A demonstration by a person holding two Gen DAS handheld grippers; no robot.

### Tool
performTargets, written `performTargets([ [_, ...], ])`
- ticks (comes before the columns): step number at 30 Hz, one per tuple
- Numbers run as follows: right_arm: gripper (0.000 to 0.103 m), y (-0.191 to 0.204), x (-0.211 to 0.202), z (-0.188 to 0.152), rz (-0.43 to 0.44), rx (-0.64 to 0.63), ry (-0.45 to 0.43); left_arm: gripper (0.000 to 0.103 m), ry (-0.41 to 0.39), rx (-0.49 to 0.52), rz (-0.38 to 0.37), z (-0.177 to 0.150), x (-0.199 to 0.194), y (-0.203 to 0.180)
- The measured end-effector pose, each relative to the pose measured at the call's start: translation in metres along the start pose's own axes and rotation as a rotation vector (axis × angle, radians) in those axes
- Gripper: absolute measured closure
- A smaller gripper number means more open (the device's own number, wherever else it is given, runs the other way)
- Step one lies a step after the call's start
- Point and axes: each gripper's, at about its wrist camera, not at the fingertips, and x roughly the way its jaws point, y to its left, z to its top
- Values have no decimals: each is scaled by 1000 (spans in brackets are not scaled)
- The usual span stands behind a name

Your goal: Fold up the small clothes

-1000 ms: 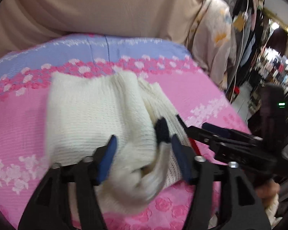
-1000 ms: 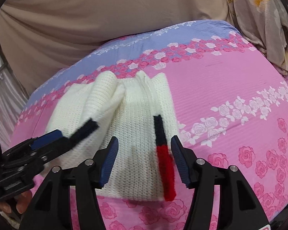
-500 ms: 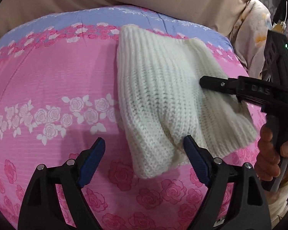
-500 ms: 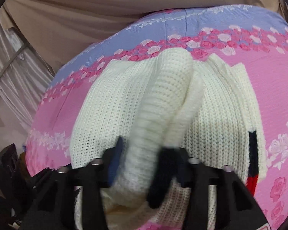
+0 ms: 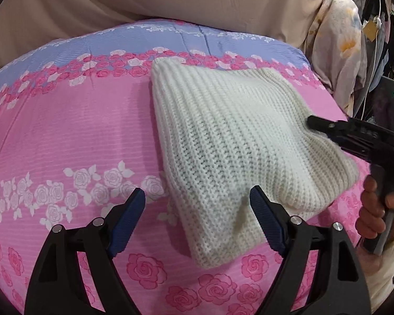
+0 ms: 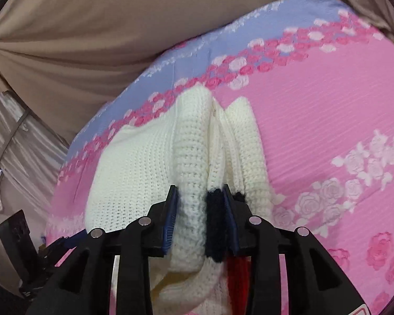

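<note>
Bed cover (image 5: 65, 136): pink ribbed cloth over a rounded surface. Printed bands cross it: deep pink roses nearest the left gripper (image 5: 197, 220), white roses just ahead of its left finger, a pink-and-white rose border farther ahead, then a lilac-blue strip at the far edge.

Lying directly on it: one cream knit garment (image 5: 233, 141), folded into a thick pad, ahead and right of the left gripper; the near corner sits just beside its right finger. A black and red trim shows at the right gripper (image 6: 201, 219).
</note>
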Motion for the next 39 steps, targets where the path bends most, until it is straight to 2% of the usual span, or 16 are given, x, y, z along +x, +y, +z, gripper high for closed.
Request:
performTargets([
  [3, 48, 20, -25, -8, 34, -78, -16, 23, -39, -6, -16, 6, -16, 1],
  [7, 41, 48, -17, -38, 33, -185, 68, 23, -54, 23, -13, 12, -19, -7],
  [8, 44, 51, -9, -45, -8, -212, 87, 23, -36, 37, -3, 10, -13, -10],
  [10, 91, 43, -6, -55, -33, -209, 100, 26, 25, 59, 8, 4, 3, -13],
  [12, 93, 28, -32, -55, 120, -121, 32, 40, 90, 76, 8, -5, 16, -14],
  [14, 93, 15, -61, -57, 194, -73, -48, 39, 115, 81, 13, -13, 21, -11],
  [16, 94, 3, -56, -64, 139, -75, -14, 39, 126, 74, 22, -20, 25, -6],
  [18, 94, -13, -14, -82, -61, -102, 115, 38, 132, 60, 15, -23, 29, -2],
  [21, 96, -16, -12, -89, -34, -81, 105, 38, 133, 65, 28, -23, 29, -5],
  [24, 88, -7, -34, -77, -44, -86, 83, 40, 115, 66, 12, -19, 12, -9],
  [26, 75, 0, -48, -66, -60, -112, 46, 40, 59, 77, 4, -13, -8, -13],
  [28, 47, 8, -62, -48, -73, -134, -31, 37, 3, 76, -12, -3, -25, -16],
  [30, 36, 15, -62, -28, -51, -130, -85, 31, -43, 76, -16, 9, -30, -20],
  [36, 36, 23, 20, 8, -60, -134, 21, 31, -36, 74, 21, 39, 5, -34],
  [38, 55, 26, 46, 9, -90, -149, 85, 31, -36, 70, 37, 42, 14, -36],
  [39, 79, 27, 47, 10, -69, -138, 89, 31, -37, 67, 49, 42, 16, -37],
])
